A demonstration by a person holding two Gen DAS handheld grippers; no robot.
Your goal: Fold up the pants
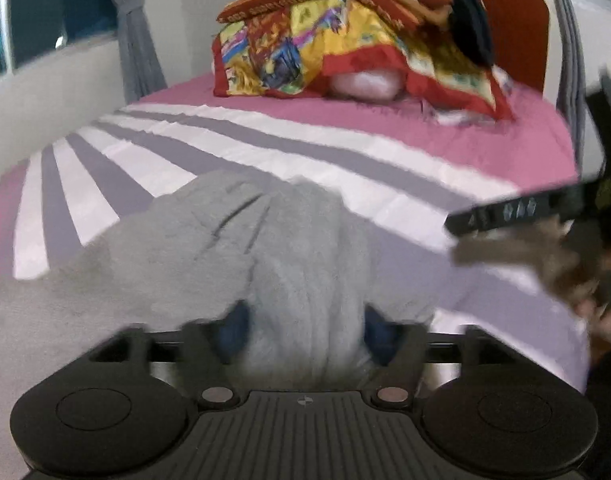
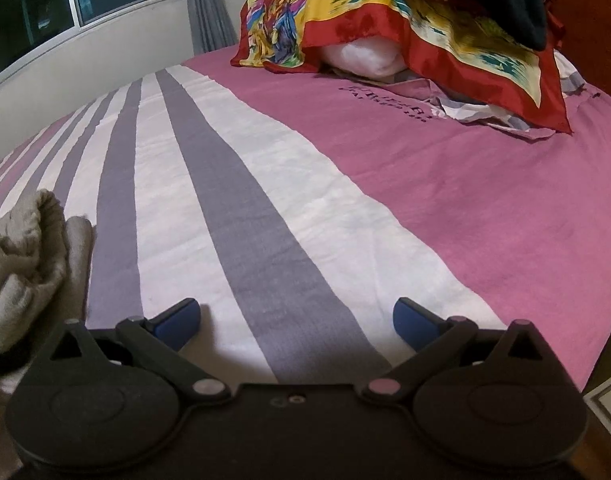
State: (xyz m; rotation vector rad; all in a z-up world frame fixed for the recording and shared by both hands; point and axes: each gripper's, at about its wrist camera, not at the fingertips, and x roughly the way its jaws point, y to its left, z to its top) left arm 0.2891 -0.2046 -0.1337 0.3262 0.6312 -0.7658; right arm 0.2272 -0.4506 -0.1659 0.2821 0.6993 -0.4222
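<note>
The left gripper is standing with its blue pads spread apart, and a bunched fold of the grey pants is lying between them; the view is blurred, so whether the pads are pressing on the cloth cannot be told. From that bunch the pants are spreading ahead and to the left of the tool over the striped bedsheet. Only the left wrist view is showing this bulk of cloth, and only it is showing the right gripper from outside, as a black finger reaching in from the right edge. The right wrist view is showing the right gripper with its jaws wide open and nothing between them, hanging over a grey stripe of the sheet; here the pants are appearing only as a crumpled edge well to the left of the tool. Far ahead of both tools, a heap of bright red and yellow bedding is lying over a white pillow, and this sharper view is also showing dark lettering on the pink part of the sheet.
</note>
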